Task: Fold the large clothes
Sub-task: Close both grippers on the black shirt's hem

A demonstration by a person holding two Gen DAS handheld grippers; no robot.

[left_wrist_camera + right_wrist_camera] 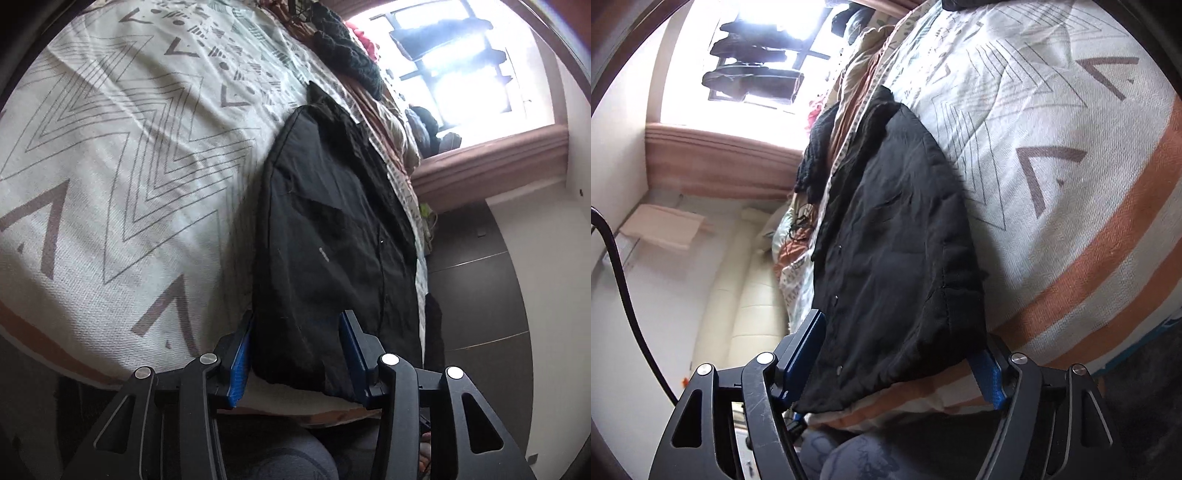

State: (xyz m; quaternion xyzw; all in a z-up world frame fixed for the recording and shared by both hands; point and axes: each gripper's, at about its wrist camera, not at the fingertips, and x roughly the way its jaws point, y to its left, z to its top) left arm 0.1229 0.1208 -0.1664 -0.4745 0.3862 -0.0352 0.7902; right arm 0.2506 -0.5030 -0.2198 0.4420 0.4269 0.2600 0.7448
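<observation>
A large black padded jacket [332,236] lies flat on the patterned bed cover [122,155], its hem at the bed's near edge. My left gripper [297,347] is open, its blue pads [240,369] either side of the jacket's hem, not closed on it. The jacket also shows in the right wrist view [894,251]. My right gripper [905,354] is open too, with the jacket's near hem lying between its blue pads [803,354].
The bed cover [1071,184] is white with grey chevrons and orange stripes. Dark knitted clothes [351,51] are piled at the bed's far side by a bright window [461,66]. A cream sofa [738,295] and a black cable [624,266] are beside the bed.
</observation>
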